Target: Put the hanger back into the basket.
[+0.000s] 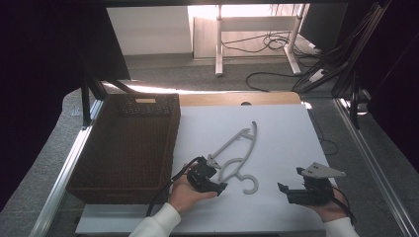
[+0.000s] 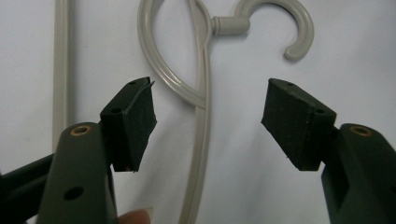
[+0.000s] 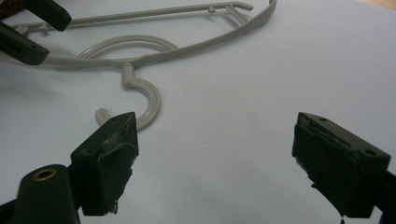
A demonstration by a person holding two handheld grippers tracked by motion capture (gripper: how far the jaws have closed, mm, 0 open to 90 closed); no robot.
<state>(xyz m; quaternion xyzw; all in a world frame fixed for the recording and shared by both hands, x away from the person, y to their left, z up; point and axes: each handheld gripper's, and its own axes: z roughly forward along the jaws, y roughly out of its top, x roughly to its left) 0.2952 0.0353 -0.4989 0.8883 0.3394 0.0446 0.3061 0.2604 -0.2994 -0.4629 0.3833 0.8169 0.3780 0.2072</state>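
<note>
Hanger (image 1: 236, 150) looks light, stiff, thin plastic, prob. slippery; best gripped at neck near hook. Left tool (image 2: 208, 123) wide open astride its bar, empty; right tool (image 3: 215, 163) wide open, empty.

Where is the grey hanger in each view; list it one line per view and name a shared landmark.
High view: the grey hanger lies mid-table on the white sheet, right of the wicker basket.
Left gripper view: its shoulder bar runs up between the open jaws of the left gripper.
Right gripper view: it lies across the top, beyond the open right gripper.
Shared landmark: its hook.
</note>
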